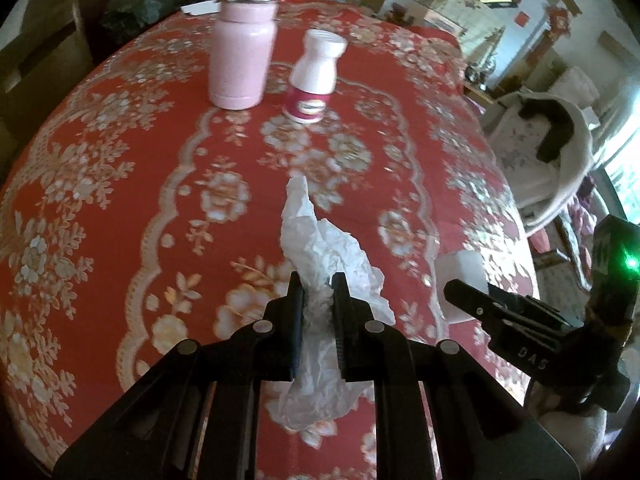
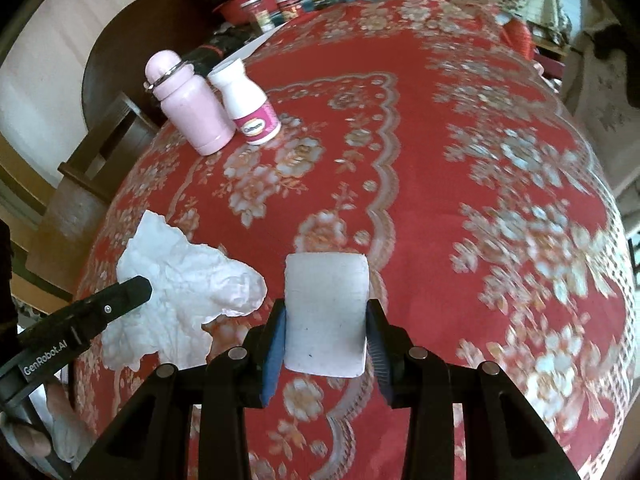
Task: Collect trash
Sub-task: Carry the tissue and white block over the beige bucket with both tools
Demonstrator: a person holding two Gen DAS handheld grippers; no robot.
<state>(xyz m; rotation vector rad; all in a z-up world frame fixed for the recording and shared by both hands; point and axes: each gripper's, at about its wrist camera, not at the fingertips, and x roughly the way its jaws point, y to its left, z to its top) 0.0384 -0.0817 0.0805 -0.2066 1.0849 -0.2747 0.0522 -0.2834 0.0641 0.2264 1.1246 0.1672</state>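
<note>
Crumpled white tissue (image 1: pixel 320 276) sits pinched between the two fingers of the left gripper (image 1: pixel 317 280), its loose end trailing forward over the red flowered tablecloth (image 1: pixel 120 200); whether it is lifted clear of the cloth or still brushing it, I cannot tell. From the right wrist view the same tissue (image 2: pixel 188 280) spreads out wide beside the left gripper's finger (image 2: pixel 132 290), which presses into its near edge. Just to the right of it, the right gripper (image 2: pixel 326 320) is closed on a white rectangular block (image 2: pixel 326 312), one finger on each side of it. The block (image 1: pixel 460 276) shows in the left view too, partly hidden behind the right gripper's black body (image 1: pixel 512 320). Well back on the table stand a pink bottle (image 1: pixel 244 44) with a rounded cap and, just beside it, a white bottle with a magenta label (image 1: pixel 314 76), both upright. Beyond them, at the far edge, lies a clutter of jars and a red bowl (image 2: pixel 252 0).
</note>
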